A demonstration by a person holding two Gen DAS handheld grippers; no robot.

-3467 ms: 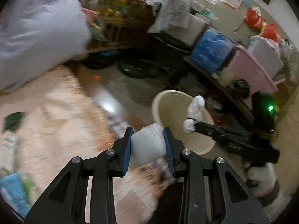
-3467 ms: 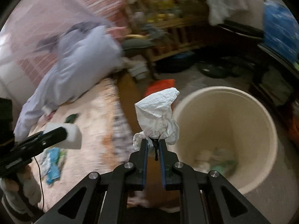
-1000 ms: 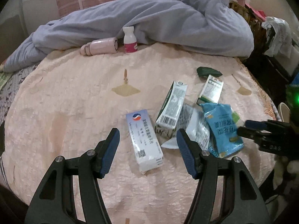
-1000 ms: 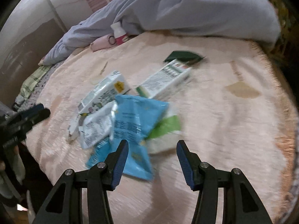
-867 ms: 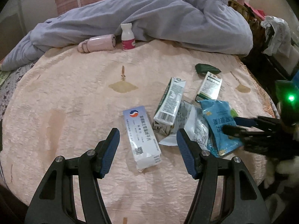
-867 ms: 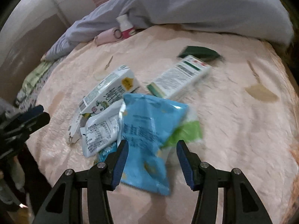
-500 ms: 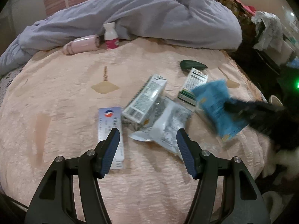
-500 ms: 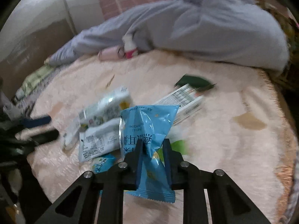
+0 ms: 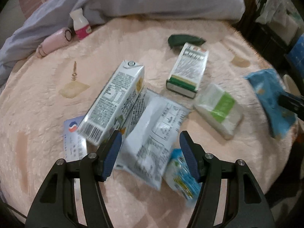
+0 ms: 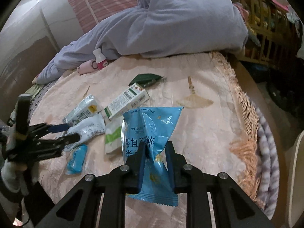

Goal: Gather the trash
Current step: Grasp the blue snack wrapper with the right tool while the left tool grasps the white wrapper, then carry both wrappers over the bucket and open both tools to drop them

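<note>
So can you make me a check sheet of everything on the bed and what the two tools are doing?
Surface: pink bedspread, stained, fringe at its edge.
Job's things: blue snack bag lifted in the right tool; milk carton leaning on a white wrapper; green-banded box; tissue pack; small blue packet; white-blue box partly under the carton; dark green wrapper.
Clutter: pink-white bottle, pink flask, grey quilt.
Grippers: left tool open over the white wrapper; right shut on the bag.
Cables: nothing seen.
Surroundings: wooden shelf, cream bin rim.
</note>
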